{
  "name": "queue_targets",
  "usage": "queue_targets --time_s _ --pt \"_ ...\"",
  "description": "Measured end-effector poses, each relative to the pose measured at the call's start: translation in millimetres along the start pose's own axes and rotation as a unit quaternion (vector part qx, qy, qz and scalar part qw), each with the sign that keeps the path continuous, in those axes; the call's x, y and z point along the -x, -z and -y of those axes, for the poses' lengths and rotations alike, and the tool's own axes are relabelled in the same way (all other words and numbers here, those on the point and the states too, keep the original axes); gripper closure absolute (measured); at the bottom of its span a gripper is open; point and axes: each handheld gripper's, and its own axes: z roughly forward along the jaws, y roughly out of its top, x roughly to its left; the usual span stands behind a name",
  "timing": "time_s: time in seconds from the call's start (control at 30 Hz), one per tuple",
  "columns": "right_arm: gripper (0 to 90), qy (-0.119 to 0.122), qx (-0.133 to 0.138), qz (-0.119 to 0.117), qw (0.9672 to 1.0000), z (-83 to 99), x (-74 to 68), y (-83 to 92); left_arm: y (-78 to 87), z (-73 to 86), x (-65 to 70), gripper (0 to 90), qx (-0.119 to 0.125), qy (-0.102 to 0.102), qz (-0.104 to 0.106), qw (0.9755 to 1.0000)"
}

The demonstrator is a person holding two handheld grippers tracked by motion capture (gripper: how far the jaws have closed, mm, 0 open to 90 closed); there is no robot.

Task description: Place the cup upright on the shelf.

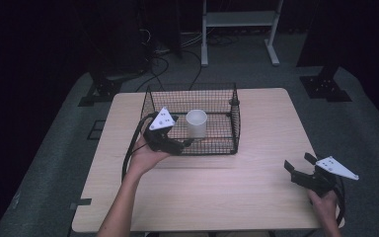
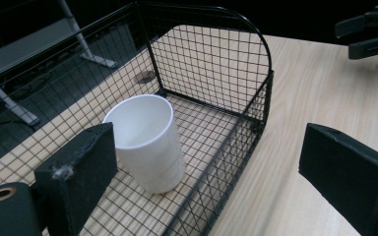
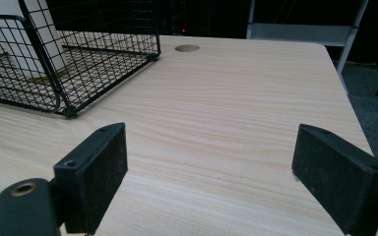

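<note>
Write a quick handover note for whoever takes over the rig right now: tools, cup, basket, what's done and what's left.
Left tool: jaws open, empty, at the near-left edge of the wire basket, close to the white cup.
Right tool: open, empty, over bare table at the near right.
Cup stands upright inside the basket, not gripped.
Done: cup in basket. Left: probably to grasp or handle the cup; unclear beyond that.

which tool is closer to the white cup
The left tool, open at the wire basket beside the white cup; the right tool sits apart near the table's corner.
</note>
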Motion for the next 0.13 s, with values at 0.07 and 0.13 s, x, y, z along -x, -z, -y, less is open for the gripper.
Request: queue_targets --time_s 0.07,0.13 --pt "12.9 -0.001 0.000 0.000 1.0000 0.0 0.1 0.0 6.0 3.6 5.6 6.9 0.004 0.000 -0.002 1.0000" --pt "12.9 -0.001 0.000 0.000 1.0000 0.0 0.2 0.1 11.5 7.4 11.2 6.8 0.009 0.002 -0.004 0.9999"
